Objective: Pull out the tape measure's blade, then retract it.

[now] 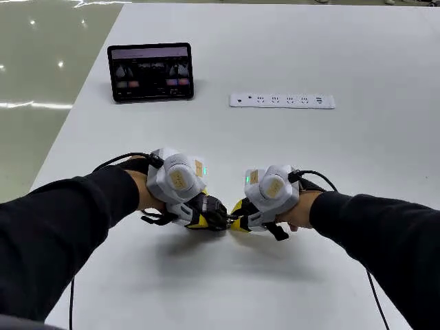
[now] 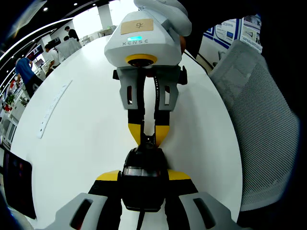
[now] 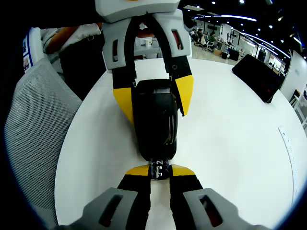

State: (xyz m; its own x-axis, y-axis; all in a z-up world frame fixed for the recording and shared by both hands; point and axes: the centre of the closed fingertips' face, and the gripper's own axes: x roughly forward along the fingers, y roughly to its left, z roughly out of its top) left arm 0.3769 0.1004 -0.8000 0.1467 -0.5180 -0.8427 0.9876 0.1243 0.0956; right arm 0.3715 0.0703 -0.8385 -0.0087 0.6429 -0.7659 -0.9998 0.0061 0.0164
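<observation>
A black tape measure case (image 1: 210,208) is held just above the white table (image 1: 289,41), near its front edge. My left gripper (image 1: 203,220) is shut on the case, one yellow-tipped jaw on each side (image 2: 144,175). My right gripper (image 1: 238,222) faces it from the right and is shut on the blade tip (image 3: 159,169), where a printed "2" shows between the yellow tips. Only a very short piece of blade is out of the case (image 3: 154,122). The two grippers are almost nose to nose.
A tablet (image 1: 150,71) stands at the back left of the table and a white power strip (image 1: 282,101) lies at the back middle. A grey mesh chair (image 2: 268,134) sits behind the table's front edge. People stand far off in the room.
</observation>
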